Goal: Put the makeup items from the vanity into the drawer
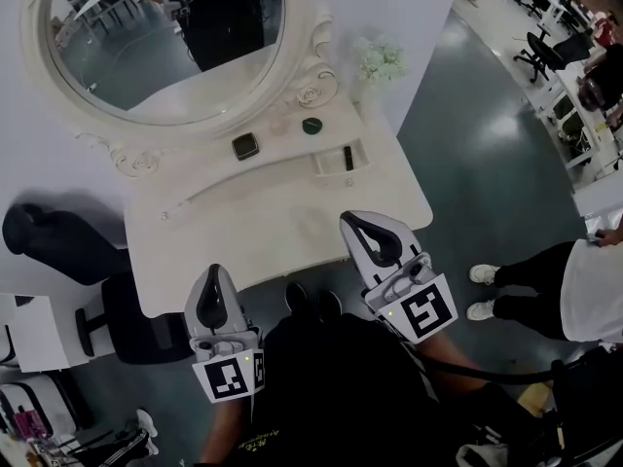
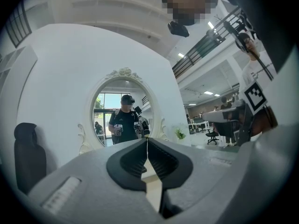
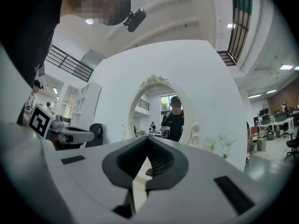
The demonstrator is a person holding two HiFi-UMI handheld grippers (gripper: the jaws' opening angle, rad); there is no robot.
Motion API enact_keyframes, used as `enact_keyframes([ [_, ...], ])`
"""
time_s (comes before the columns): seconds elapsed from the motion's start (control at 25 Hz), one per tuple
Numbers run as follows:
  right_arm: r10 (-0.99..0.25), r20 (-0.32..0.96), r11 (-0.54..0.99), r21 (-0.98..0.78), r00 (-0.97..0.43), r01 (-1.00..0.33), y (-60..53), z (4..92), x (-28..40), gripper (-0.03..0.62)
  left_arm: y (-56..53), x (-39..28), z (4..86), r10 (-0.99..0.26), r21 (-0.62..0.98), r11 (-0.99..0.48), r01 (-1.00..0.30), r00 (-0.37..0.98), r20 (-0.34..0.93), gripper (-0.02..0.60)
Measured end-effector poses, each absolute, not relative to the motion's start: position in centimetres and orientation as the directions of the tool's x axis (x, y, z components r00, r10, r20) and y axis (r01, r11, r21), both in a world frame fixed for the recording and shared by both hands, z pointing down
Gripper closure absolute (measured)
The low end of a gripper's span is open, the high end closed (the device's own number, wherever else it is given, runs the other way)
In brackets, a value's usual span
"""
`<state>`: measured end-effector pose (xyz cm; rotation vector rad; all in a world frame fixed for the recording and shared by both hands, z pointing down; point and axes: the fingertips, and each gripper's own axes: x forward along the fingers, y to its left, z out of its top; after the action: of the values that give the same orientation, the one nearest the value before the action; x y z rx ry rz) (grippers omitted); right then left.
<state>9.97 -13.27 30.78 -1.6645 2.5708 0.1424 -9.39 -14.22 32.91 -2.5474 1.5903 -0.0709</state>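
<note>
Your left tool (image 1: 216, 272) and right tool (image 1: 358, 220) hang closed, empty, at the near edge of the counter (image 1: 263, 232) (compact (image 1: 245, 146) far off by the mirror (image 1: 127, 66)), poised to reach.

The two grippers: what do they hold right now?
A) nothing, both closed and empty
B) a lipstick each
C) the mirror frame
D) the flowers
A: the left gripper and the right gripper each show jaws together with nothing between them, at the near edge of the vanity.
</note>
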Motion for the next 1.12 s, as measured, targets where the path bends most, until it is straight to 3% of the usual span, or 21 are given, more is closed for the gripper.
enact_keyframes([
  [1.12, -0.91, -0.083, 0.404, 0.057, -0.407, -0.913, -14.5, 31.3, 7.6, 0.593, -15.0, -11.5, 33.1, -0.903, -0.134, -0.419, -0.898, 0.427, -0.036, 0.56],
])
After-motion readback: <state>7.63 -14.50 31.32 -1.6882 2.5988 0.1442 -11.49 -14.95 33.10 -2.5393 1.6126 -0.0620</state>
